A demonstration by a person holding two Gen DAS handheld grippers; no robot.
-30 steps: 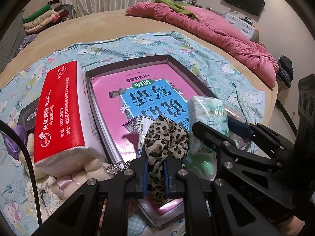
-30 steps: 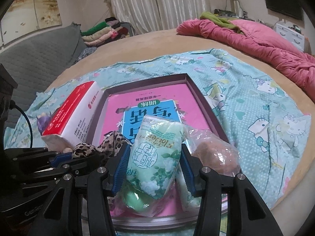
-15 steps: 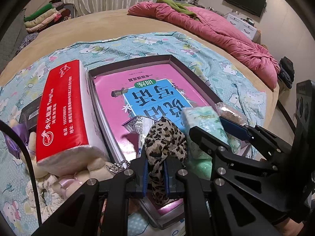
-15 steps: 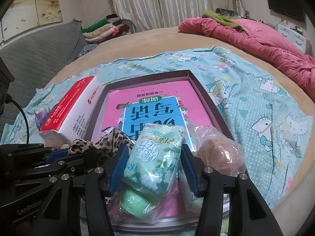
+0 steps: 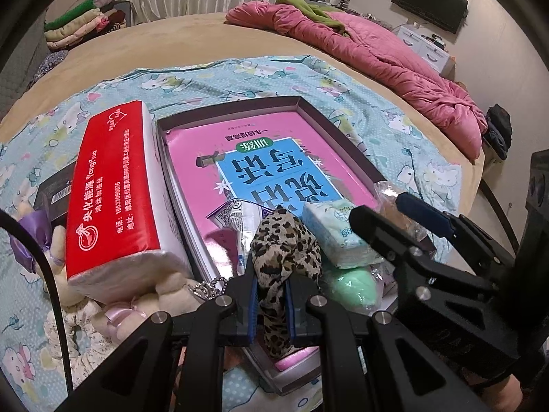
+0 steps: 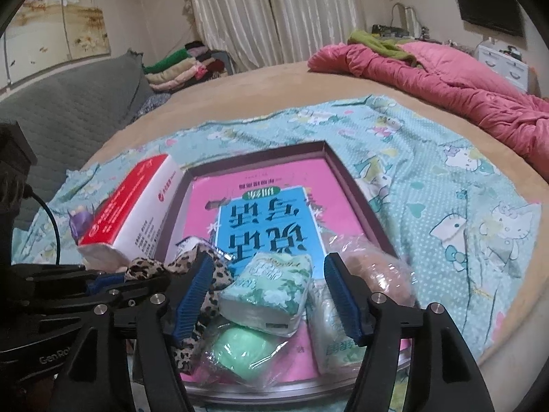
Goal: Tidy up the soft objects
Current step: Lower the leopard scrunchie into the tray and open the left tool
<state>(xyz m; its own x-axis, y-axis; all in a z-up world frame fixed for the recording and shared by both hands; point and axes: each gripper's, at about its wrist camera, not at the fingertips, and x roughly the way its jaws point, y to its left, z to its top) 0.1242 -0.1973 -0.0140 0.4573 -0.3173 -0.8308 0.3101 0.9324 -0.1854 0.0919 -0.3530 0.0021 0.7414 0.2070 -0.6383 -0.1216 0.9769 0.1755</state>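
red tissue pack (image 5: 113,185) | label "yanghua" | left claw (image 5: 271,304) "genrobot"

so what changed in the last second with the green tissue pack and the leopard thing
The right tongs let go of the green tissue pack: it was upright and pinched between the blue pads, and now it lies tipped over on the green bagged item in the tray, with the jaws opening clear of it. The left tongs stay shut on the leopard-print scrunchie. The red tissue pack has not moved.
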